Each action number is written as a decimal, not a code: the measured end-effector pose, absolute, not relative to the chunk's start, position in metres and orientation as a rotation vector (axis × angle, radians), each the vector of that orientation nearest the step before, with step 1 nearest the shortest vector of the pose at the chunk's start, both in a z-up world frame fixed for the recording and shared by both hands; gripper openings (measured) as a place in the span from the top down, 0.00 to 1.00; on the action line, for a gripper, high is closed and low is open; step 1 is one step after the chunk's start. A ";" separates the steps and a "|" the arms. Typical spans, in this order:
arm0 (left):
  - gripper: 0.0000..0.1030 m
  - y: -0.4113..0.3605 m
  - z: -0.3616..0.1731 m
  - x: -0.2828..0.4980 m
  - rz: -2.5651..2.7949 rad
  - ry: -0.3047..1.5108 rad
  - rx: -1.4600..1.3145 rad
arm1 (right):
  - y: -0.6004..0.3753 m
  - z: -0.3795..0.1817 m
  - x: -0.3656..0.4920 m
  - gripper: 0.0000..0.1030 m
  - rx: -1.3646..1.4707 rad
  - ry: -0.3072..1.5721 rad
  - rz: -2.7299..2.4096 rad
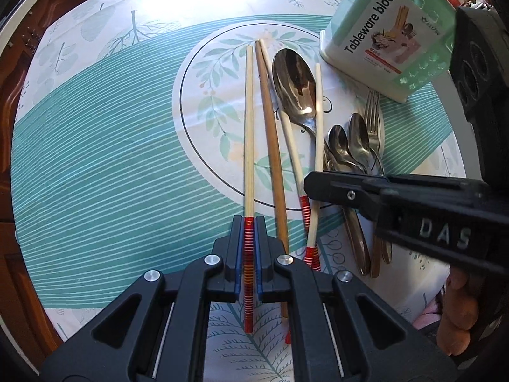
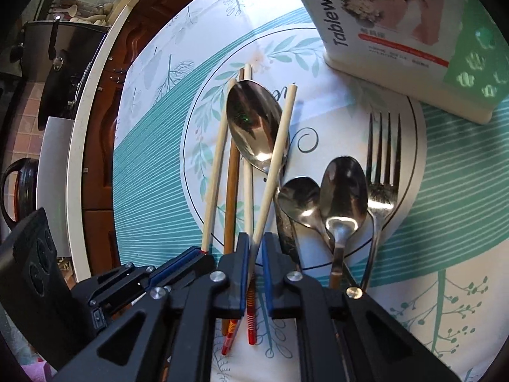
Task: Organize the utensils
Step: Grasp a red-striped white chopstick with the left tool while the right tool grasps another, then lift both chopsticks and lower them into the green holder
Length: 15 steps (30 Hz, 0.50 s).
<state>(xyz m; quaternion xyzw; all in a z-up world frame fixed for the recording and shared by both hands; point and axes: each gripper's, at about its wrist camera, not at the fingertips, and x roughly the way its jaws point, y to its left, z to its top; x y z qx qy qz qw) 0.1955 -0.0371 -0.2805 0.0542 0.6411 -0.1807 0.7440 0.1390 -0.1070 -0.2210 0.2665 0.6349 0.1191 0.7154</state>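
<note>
Left-held chopstick (image 1: pixel 249 133): pale, red-banded at the near end; clamped at that banded end between the pads of the left gripper (image 1: pixel 249 222), the shaft running straight ahead of the jaws.
Right-held chopstick (image 2: pixel 276 159): pale; it passes between the narrow jaws of the right gripper (image 2: pixel 254 238), which are closed on it, and slants ahead and rightward, lying across the large spoon (image 2: pixel 254 121).
Loose chopsticks: a brown chopstick (image 1: pixel 270 133) just right of the left jaws, and another pale chopstick (image 1: pixel 294 146) beyond it.
Spoons and fork: two small spoons (image 2: pixel 321 197) ahead and right of the right jaws, the fork (image 2: pixel 383 165) just right of them.
Tableware block (image 1: pixel 388 31): mint-green holder, upright, far ahead and right of both jaws.
Tablecloth (image 1: pixel 111 143): teal-striped with a leaf print, under everything.
</note>
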 end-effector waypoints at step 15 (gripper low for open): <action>0.97 -0.015 -0.216 0.139 -0.361 1.120 -0.088 | -0.107 -0.168 0.113 0.95 0.479 1.220 0.457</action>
